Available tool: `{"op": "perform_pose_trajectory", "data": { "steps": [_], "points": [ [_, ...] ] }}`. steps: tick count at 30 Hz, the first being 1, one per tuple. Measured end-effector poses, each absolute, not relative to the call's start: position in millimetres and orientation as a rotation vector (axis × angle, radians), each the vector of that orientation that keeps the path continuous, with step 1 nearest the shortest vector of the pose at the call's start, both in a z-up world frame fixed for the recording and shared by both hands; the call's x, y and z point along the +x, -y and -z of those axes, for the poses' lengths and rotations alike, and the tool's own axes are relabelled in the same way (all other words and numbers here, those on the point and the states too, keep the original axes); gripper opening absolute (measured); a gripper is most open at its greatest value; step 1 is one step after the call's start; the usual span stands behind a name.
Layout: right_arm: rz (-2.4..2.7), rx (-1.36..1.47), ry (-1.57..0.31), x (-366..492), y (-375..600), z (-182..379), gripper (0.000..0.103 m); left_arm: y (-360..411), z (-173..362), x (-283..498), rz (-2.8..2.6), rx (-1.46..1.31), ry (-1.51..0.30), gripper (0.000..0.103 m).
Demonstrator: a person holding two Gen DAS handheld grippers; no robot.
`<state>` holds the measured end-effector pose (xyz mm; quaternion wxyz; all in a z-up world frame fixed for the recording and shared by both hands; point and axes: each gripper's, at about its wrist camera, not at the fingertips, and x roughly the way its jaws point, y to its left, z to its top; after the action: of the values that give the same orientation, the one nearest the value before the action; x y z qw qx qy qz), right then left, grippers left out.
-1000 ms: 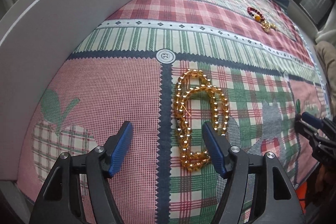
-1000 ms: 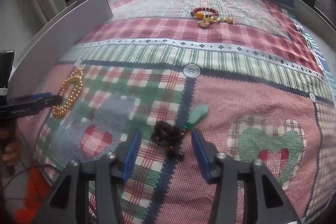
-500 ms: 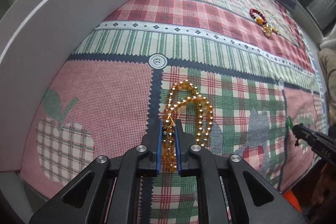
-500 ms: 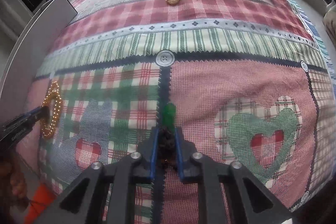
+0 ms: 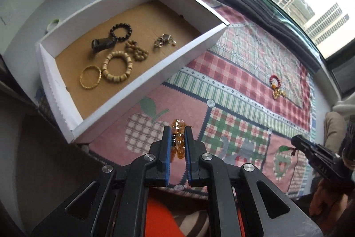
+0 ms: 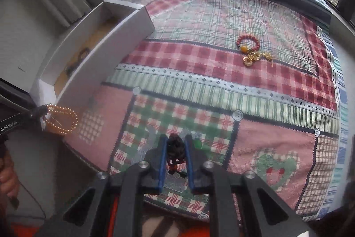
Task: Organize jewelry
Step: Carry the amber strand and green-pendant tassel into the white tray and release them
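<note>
Both strands have left the patchwork cloth (image 5: 233, 90) since a moment ago, and we now hold them lifted above it. Our left tongs (image 5: 177, 137) are clamped on the amber bead strand (image 5: 178, 141), which bunches between the blue pads; from the right wrist view it dangles as a loose loop (image 6: 63, 118) just beside the near corner of the box. Our right tongs (image 6: 175, 143) are pinched shut on the dark beaded bracelet (image 6: 175, 146), with its green pendant (image 6: 198, 144) peeking out to the right of the pads and a reddish bead hanging below.

Farther left sits the white box (image 5: 168, 61) with a brown cardboard floor. Inside it lie a gold bangle (image 5: 90, 77), a wooden bead bracelet (image 5: 117, 67), a smaller tan bead piece (image 5: 136, 50), a black bead bracelet (image 5: 121, 31), a dark whistle-like object (image 5: 103, 44) and a silver charm (image 5: 163, 40).

Well beyond, on the red checked band of the cloth, rests the red bead bracelet with gold charms (image 6: 249, 48), untouched.
</note>
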<state>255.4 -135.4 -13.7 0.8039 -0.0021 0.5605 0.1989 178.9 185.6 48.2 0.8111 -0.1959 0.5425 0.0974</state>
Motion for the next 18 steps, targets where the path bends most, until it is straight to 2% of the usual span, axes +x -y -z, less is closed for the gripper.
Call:
{"op": "perform_pose_trajectory", "data": {
  "steps": [4, 10, 18],
  "points": [
    [-0.58, -0.03, -1.135, 272, 66, -24, 0.015, -230, -70, 172, -0.305, -0.481, -1.104, 0.009],
    [-0.803, -0.086, -1.075, 304, -54, -58, 0.015, -290, -70, 179, -0.437, -0.52, -1.06, 0.009],
    [-0.99, -0.233, -1.161, 338, -198, -37, 0.016, -355, -32, 203, -0.498, -0.643, -1.088, 0.009]
  ]
}}
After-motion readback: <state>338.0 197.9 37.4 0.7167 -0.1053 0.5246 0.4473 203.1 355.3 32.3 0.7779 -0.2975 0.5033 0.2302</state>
